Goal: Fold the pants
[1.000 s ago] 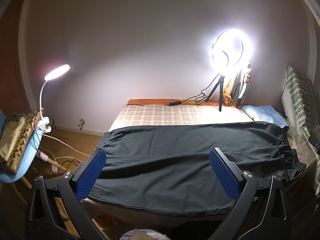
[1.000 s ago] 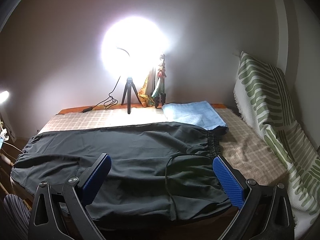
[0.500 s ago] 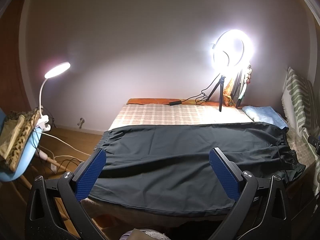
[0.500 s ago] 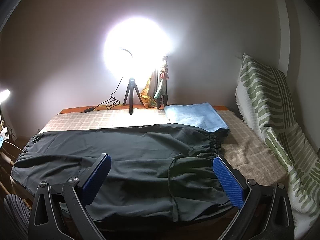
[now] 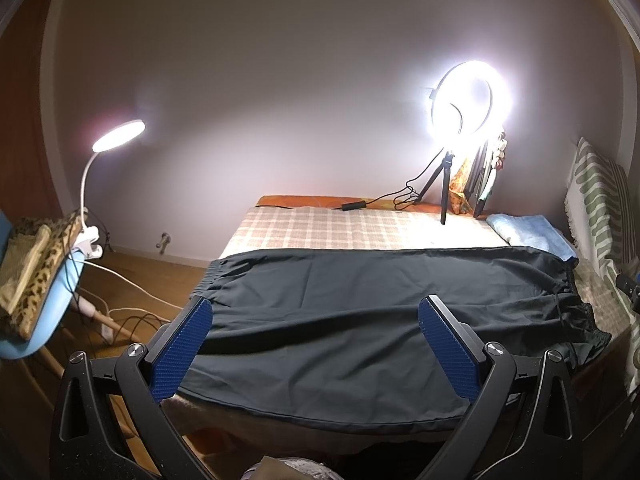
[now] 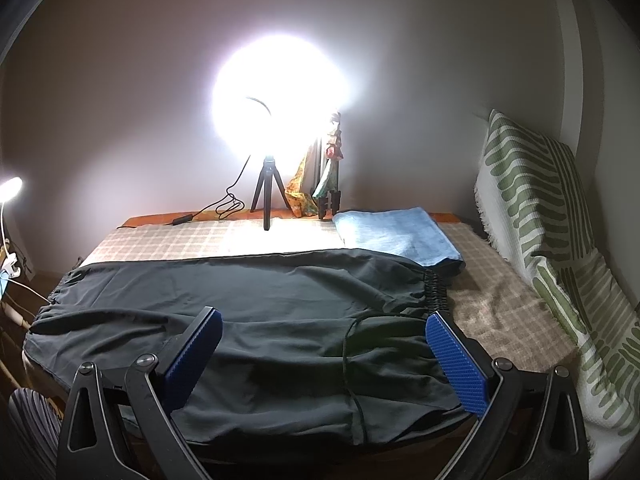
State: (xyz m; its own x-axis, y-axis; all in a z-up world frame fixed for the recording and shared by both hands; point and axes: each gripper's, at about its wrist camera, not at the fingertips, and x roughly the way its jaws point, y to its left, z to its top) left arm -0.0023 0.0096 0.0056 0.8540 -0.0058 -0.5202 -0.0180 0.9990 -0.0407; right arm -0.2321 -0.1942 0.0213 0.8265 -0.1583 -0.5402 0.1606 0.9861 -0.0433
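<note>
Dark pants (image 5: 360,320) lie spread flat across the near half of a bed with a checked cover (image 5: 340,230). Their cuffs are at the left end, and the elastic waistband (image 6: 434,292) with a loose drawstring (image 6: 348,344) is at the right. My left gripper (image 5: 316,312) hovers open above the leg part near the bed's front edge, holding nothing. My right gripper (image 6: 324,322) hovers open above the waist part (image 6: 300,328), also holding nothing. Both stand apart from the cloth.
A lit ring light on a small tripod (image 5: 446,196) stands at the back of the bed, its cable trailing left. A folded blue towel (image 6: 396,234) lies beside the waistband. A green-patterned cushion (image 6: 536,208) leans at the right. A clip lamp (image 5: 116,136) and blue chair (image 5: 52,300) stand left.
Both views have shifted only slightly; the pants and the open grippers stay as they were.
</note>
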